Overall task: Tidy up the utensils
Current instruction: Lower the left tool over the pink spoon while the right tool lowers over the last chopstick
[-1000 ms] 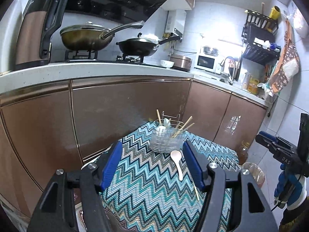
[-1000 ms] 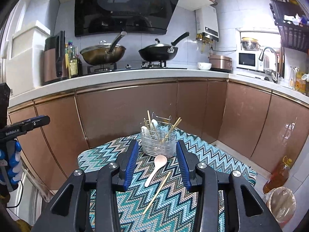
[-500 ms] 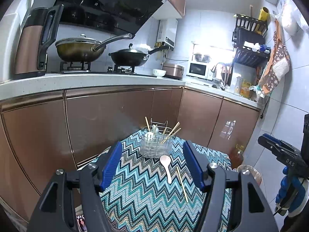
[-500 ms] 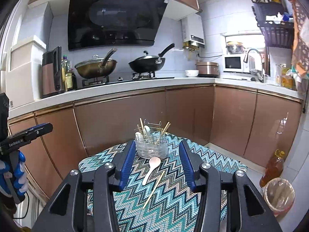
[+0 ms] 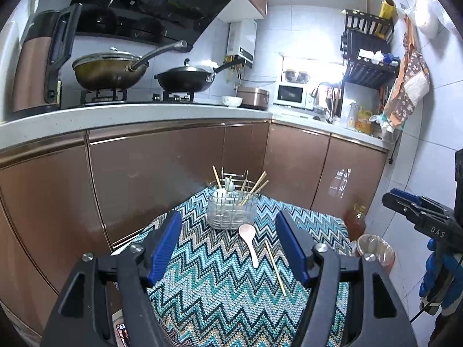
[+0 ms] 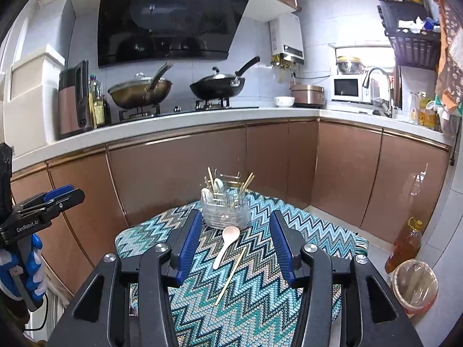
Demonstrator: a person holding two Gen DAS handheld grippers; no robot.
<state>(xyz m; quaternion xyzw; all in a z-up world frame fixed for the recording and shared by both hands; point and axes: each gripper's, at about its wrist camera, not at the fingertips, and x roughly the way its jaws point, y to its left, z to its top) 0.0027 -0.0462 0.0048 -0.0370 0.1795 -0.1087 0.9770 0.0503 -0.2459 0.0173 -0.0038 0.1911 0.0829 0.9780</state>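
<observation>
While both jaws stand apart, nothing between | pale plastic spoon (image 6: 226, 245) and thin wooden chopstick (image 6: 230, 275) lie beyond right gripper (image 6: 235, 243) | left gripper (image 5: 228, 248) likewise | clear utensil holder (image 6: 225, 211) farther, zigzag-clothed surface (image 6: 260, 303).

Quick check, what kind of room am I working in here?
A home kitchen, most likely: two pans on a gas hob under a range hood, and a microwave beside the sink tap.

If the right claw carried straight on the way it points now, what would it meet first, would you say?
Most likely the pale spoon lying on the zigzag cloth, centred between the open right claw; the clear utensil holder stands just behind. Depth is unclear.
</observation>
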